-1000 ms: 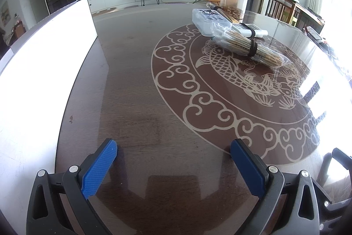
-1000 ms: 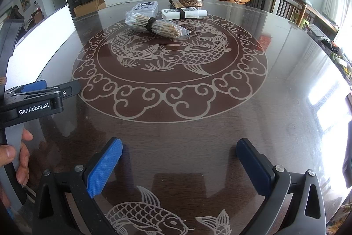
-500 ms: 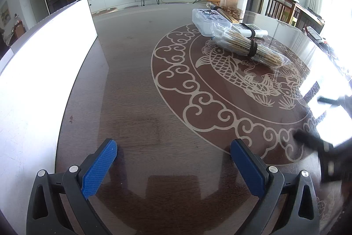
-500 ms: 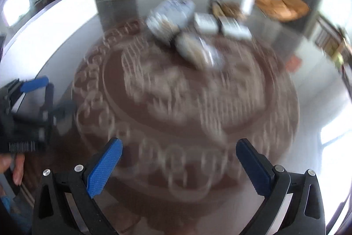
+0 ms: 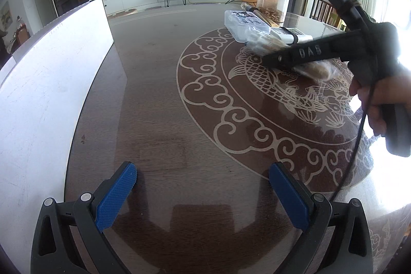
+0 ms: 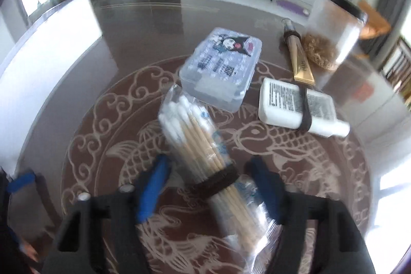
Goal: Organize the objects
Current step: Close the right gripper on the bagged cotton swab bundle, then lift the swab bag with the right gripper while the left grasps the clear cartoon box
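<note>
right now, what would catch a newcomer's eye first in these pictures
The bag of cotton swabs lies mid-table between the right gripper fingers, whose jaws have just been closing around its black band; whether they press yet is unclear. Behind it sit a clear plastic box, a white bottle and a gold tube. The left gripper hovers open over the bare table with its fish pattern.

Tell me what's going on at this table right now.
A person is tidying things on a patterned table with two handheld grippers. The right gripper has just been closing around a bag of cotton swabs; its pads don't clearly press yet. The left gripper hangs open over bare table. A clear box, a white bottle and a gold tube lie beyond.
</note>
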Demonstrator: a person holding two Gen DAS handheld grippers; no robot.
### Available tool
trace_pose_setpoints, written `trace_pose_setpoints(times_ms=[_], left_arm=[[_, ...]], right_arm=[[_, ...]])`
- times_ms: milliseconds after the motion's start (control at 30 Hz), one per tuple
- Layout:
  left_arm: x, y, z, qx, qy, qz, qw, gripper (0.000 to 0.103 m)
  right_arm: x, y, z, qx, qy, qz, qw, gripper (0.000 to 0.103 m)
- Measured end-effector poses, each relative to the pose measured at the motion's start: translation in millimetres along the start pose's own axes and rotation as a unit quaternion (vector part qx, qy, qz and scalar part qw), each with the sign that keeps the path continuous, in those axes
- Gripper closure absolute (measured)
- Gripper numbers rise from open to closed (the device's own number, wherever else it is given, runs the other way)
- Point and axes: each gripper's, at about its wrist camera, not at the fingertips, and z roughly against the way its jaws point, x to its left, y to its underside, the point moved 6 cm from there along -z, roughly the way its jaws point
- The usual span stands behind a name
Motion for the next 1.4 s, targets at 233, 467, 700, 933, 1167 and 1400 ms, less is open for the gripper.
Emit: trace_pose_setpoints(times_ms=[233, 467, 700, 933, 1167, 1400], left_arm=[[0, 0, 0, 0.000, 0.000, 0.000, 1.0000, 0.000], [0, 0, 0, 0.000, 0.000, 0.000, 1.0000, 0.000], [-7, -14, -9, 0.054, -0.001, 0.019, 0.9983, 0.000], [-39, -126, -38, 0.022, 0.093, 0.079, 0.9922, 0.000], [-75, -222, -109, 0.049, 0.042, 0.022, 0.9977, 0.000], [-60, -233, -155, 0.061, 0.022, 0.073, 0.9953, 0.000]], right_arm=[[-21, 44, 32, -0.021, 0.057, -0.086, 0.995, 0.071], [-14, 131, 87, -0.060, 0.095, -0.149, 0.983, 0.071], [-11, 160, 108, -0.087, 0.094, -0.182, 0.975, 0.037], [-12, 160, 105, -0.087, 0.080, -0.185, 0.976, 0.025], [-7, 157, 97, -0.075, 0.088, -0.168, 0.979, 0.020], [-8, 158, 98, -0.077, 0.083, -0.171, 0.979, 0.019]])
